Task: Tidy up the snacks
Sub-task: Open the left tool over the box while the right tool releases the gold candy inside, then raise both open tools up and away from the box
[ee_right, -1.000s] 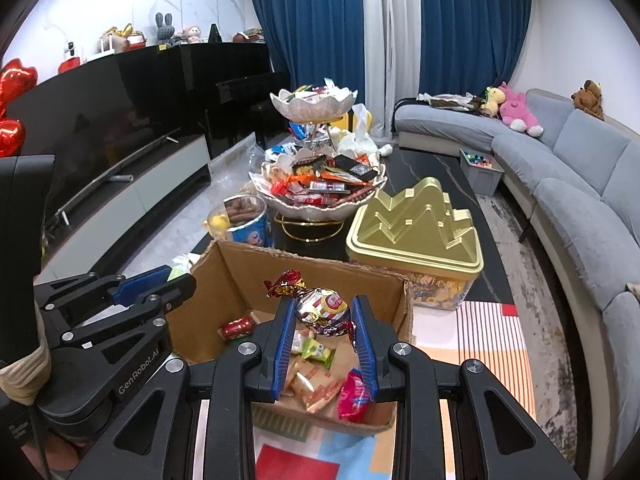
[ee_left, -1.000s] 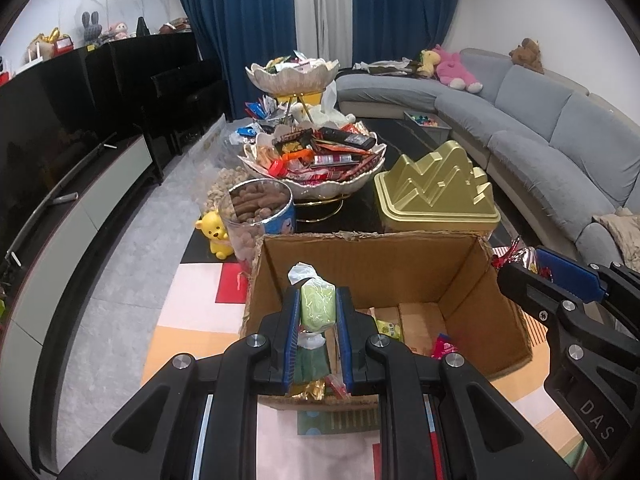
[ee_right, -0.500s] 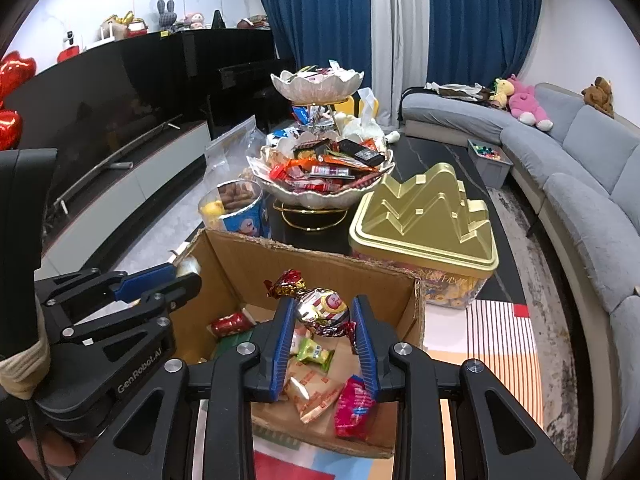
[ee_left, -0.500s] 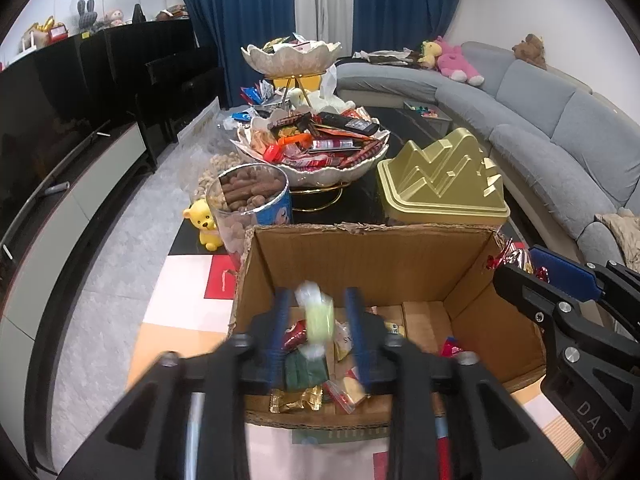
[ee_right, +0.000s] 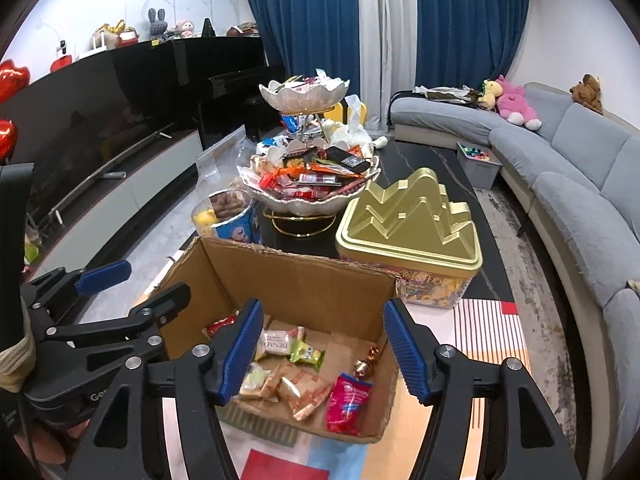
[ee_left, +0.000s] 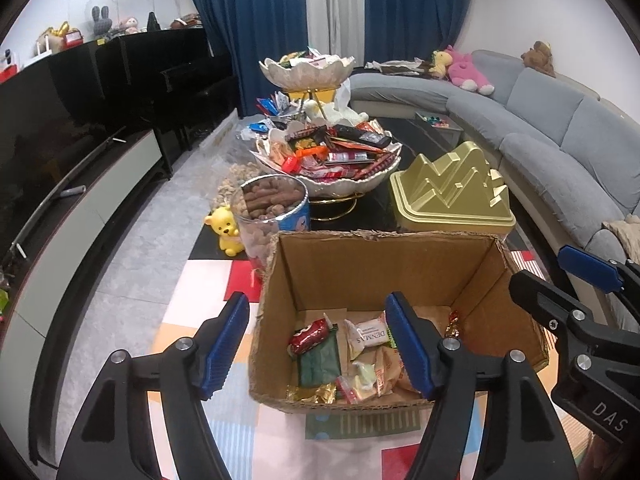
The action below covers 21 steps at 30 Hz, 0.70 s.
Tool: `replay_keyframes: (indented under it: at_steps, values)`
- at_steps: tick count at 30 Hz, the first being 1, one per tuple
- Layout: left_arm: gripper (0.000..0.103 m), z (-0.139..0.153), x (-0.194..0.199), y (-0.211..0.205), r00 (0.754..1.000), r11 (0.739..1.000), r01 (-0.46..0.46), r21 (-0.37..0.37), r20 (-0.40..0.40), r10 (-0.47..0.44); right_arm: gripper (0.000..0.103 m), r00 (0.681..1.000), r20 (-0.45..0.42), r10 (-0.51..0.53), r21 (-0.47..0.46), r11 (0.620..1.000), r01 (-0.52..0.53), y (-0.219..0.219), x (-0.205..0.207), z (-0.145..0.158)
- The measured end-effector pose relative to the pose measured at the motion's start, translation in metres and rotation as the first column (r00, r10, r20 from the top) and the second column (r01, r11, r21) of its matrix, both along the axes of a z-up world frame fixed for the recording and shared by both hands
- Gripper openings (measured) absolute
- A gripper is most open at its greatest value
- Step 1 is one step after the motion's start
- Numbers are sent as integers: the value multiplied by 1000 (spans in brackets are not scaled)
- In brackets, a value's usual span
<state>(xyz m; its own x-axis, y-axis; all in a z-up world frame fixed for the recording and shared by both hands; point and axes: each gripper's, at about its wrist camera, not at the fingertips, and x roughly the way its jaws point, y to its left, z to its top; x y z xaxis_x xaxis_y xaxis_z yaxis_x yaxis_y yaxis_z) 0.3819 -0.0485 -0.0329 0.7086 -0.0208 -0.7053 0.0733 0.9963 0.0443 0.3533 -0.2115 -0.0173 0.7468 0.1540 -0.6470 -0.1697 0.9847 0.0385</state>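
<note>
the left gripper [ee_left: 316, 344] stands wide with nothing between its pads, its jaws having just been opening; the right gripper [ee_right: 324, 344] is the same, spread and empty, jaws also just opened; both hang over the cardboard box [ee_left: 384, 268]; in the box lie loose snacks: a red wrapper [ee_left: 310, 334], a dark green packet [ee_left: 320, 366], a white biscuit pack [ee_left: 366, 336], a pink bag [ee_right: 347, 402] and two foil-wrapped sweets [ee_right: 366, 362]; so a handful is boxed, i judge, but much is left; past the box the lower bowl [ee_left: 344, 186] of a tiered stand is heaped with bars, and the upper bowl [ee_left: 306, 72] holds more; a tub [ee_left: 272, 204] of brown snacks stands beside it; the gold tin [ee_left: 452, 196] has its lid on.
</note>
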Motion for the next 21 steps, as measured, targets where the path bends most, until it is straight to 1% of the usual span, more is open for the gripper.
replay_keyframes:
  at_steps: [14, 15, 16, 18, 21]
  values:
    - [75, 31, -37, 9, 999, 1000, -20, -2, 49, 20, 68, 999, 38, -14, -5, 1000, 14, 5, -36, 26]
    - [76, 33, -40, 9, 998, 1000, -21, -2, 52, 21, 69, 999, 42, -18, -3, 1000, 18, 4, -40, 29]
    - [77, 35, -43, 10, 998, 1000, -22, -2, 55, 22, 74, 999, 46, -22, -2, 1000, 22, 4, -43, 31]
    - [77, 39, -52, 11, 998, 1000, -24, -3, 62, 24, 77, 998, 57, -34, 3, 999, 34, 3, -51, 35]
    - [81, 45, -65, 12, 997, 1000, -25, 3, 77, 25, 78, 997, 66, -40, 6, 999, 39, 2, -62, 42]
